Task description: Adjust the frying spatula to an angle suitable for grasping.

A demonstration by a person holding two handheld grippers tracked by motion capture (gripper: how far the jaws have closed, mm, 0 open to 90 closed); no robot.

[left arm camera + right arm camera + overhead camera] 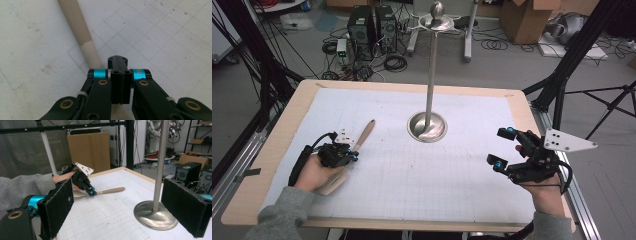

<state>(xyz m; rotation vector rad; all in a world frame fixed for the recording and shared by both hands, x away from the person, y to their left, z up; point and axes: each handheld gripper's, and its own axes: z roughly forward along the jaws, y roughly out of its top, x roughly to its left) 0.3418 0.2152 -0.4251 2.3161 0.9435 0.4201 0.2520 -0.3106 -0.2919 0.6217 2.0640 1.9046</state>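
Observation:
A wooden spatula [364, 134] lies on the white gridded mat at the left, its handle [82, 30] pointing to the far side and its flat blade [332, 184] under the person's left hand. My left gripper [353, 154] is low over the handle with its jaws pressed together; the handle passes beneath them, and I see nothing held between them [117, 60]. My right gripper [499, 146] hovers over the mat's right side, jaws wide apart and empty [120, 205]. It faces the left gripper [92, 192] and the spatula [110, 191].
A tall metal stand [430, 85] rises from a round base [427, 127] at the mat's centre [158, 182], with a knob and hook arms on top. The wooden table edge [272, 150] frames the mat. Computers, cables and cardboard boxes sit on the floor beyond.

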